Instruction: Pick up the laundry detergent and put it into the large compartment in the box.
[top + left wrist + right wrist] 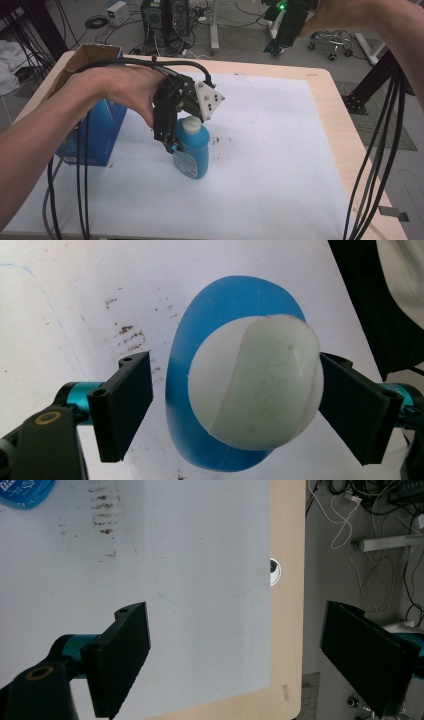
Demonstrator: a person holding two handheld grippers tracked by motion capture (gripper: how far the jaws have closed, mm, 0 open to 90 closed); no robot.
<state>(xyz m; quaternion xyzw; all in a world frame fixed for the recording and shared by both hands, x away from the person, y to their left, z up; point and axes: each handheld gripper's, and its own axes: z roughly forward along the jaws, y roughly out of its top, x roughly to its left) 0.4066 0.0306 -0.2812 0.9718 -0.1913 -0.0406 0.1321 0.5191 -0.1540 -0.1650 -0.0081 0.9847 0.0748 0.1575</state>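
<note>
One blue bottle [192, 150] stands upright at the centre of the high view, white cap [255, 382] up. Your left gripper [235, 405] straddles that cap from above, jaws wide, the right one at the cap, the left apart. Your right gripper [235, 660] hangs open, holding nothing. One cardboard box [95, 100] sits at the left.

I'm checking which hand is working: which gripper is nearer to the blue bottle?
Left. The left gripper hangs right over the blue bottle, jaws either side of its white cap. The right gripper is held high, far off.
</note>
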